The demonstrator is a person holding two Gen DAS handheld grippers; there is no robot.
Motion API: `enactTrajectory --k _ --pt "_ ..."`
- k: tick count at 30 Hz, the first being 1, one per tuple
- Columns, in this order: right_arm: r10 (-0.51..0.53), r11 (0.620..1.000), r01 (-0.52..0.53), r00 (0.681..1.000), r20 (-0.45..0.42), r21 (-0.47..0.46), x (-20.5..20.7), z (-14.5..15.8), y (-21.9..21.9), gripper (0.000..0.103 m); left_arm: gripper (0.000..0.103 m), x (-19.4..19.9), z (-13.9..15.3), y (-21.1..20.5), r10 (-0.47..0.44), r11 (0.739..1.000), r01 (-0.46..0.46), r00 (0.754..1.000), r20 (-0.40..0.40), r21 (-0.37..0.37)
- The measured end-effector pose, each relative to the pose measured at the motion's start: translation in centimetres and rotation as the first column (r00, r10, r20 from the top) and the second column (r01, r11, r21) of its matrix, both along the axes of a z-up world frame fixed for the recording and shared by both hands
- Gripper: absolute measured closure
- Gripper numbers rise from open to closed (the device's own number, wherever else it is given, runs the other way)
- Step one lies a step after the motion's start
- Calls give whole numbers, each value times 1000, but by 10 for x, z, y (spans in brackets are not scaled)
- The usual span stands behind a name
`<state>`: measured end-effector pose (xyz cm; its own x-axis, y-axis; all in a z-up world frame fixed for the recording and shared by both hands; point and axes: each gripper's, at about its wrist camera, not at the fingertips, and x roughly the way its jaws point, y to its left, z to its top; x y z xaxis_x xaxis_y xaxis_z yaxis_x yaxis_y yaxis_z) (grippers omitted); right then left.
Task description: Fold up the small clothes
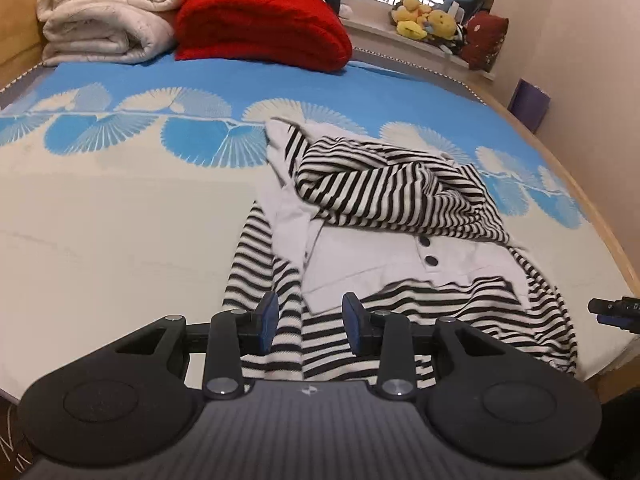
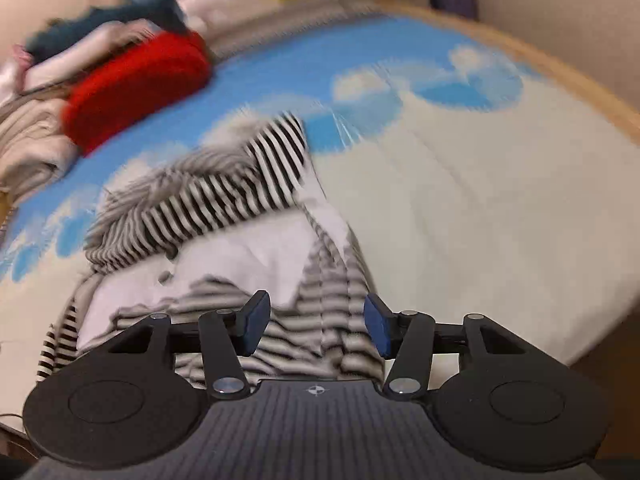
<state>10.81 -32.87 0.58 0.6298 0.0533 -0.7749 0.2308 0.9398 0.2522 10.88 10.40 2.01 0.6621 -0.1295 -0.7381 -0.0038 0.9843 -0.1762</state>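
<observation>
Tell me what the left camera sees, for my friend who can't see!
A crumpled striped top lies on a blue and white bed. The open left gripper sits over its near edge. A red blanket and white blanket sit behind.

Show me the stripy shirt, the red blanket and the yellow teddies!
stripy shirt (image 1: 384,184): left wrist view, on its bunched striped top fold.
red blanket (image 1: 260,24): left wrist view, middle of the folded stack.
yellow teddies (image 1: 424,20): left wrist view, on the pile by the window.
</observation>
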Motion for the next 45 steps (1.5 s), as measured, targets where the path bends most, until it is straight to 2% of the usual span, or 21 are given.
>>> enactTrajectory --k 1,3,4,5,7,10,14,18,22,24,27,28,30,31,32,33,37,39,42,44,45 --pt "6 1000 -6 1000 -8 25 1 -6 0 49 61 -1 -11 4 15 1000 -15 1000 -19 -11" --pt "17 1000 -17 999 -34 2 6 -14 2 49 62 11 -27 7 68 997 -71 988 -135 -18" --pt "22 1000 -23 999 -49 -17 9 -18 4 49 56 14 -28 7 54 997 -60 991 -126 -44" --pt "29 999 -30 997 -69 -24 14 -23 5 49 43 17 -30 6 37 998 -44 991 -129 -49" --pt "29 999 -32 994 -103 -30 17 -33 5 49 34 20 -37 5 35 998 -43 986 -162 -42" --pt "27 998 -34 985 -168 -43 19 -48 3 48 33 24 -48 3 34 998 -44 975 -219 -41" --pt "23 998 -37 967 -255 -51 21 -65 1 47 33 27 -67 3 93 996 -93 954 -286 16" --pt "11 998 -28 961 -275 -58 20 -69 3 45 33 28 -79 5 120 993 -119 935 -334 25" --pt "18 997 -39 956 -293 -66 18 -74 7 44 35 25 -83 6 150 989 -143 927 -344 45" --pt "27 996 -50 954 -298 -71 16 -75 8 44 41 25 -86 8 165 986 -164 922 -350 33" --pt "37 994 -66 952 -305 -88 14 -76 10 44 61 21 -87 8 166 985 -173 920 -356 12" --pt "39 993 -70 952 -305 -91 14 -76 11 45 79 20 -86 7 157 987 -163 923 -350 11" --pt "52 993 -81 953 -298 -87 13 -75 13 59 94 19 -82 7 133 989 -145 934 -332 -11" --pt "70 993 -94 954 -291 -69 12 -74 14 84 95 18 -77 7 128 990 -140 940 -316 -14" --pt "89 993 -106 957 -277 -48 11 -72 15 92 96 15 -71 7 127 991 -136 947 -295 -11" --pt "95 993 -110 961 -259 -46 10 -68 16 93 96 13 -65 9 126 990 -136 952 -278 -17" --pt "57 998 -57 991 -123 -1 -2 -35 5 94 95 1 -38 16 136 985 -154 968 -210 -71" --pt "30 1000 -29 994 -102 9 -7 -28 -2 94 95 1 -39 15 127 987 -145 964 -233 -63" --pt "34 999 -34 987 -156 2 -6 -38 -3 94 91 8 -59 15 116 988 -142 936 -332 -55" --pt "42 999 -46 975 -219 -12 -3 -50 1 90 72 14 -70 14 118 988 -147 916 -383 -46" --pt "37 999 -43 969 -245 -20 -2 -55 3 89 68 14 -73 13 124 989 -147 915 -385 -30"
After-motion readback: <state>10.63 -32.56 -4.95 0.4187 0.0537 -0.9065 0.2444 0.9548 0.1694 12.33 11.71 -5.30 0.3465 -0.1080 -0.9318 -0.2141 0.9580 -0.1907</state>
